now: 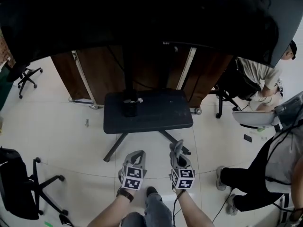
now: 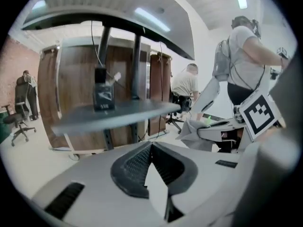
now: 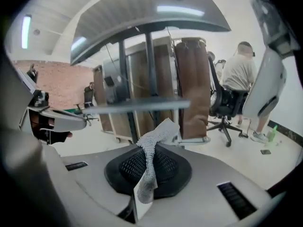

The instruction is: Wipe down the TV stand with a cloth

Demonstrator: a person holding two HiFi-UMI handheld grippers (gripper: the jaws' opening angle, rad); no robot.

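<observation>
The TV stand's dark shelf (image 1: 158, 112) juts out ahead of me, under the big black screen (image 1: 142, 18). A small black box (image 1: 129, 107) stands at its left rear. My right gripper (image 1: 177, 149) hovers just short of the shelf's front right corner, shut on a grey mesh cloth (image 3: 150, 157) that sticks up from the jaws. My left gripper (image 1: 135, 154) is beside it, shut and empty (image 2: 151, 144). In the gripper views the shelf (image 2: 118, 111) (image 3: 142, 106) sits a little above jaw height. The cloth (image 2: 191, 129) also shows in the left gripper view.
The stand's legs (image 1: 116, 148) splay over the pale floor below the shelf. Brown wooden cabinets (image 1: 92, 74) stand behind. Office chairs are at the left (image 1: 27, 77) (image 1: 33, 186). A seated person (image 1: 260, 74) and a standing person (image 1: 279, 164) are at the right.
</observation>
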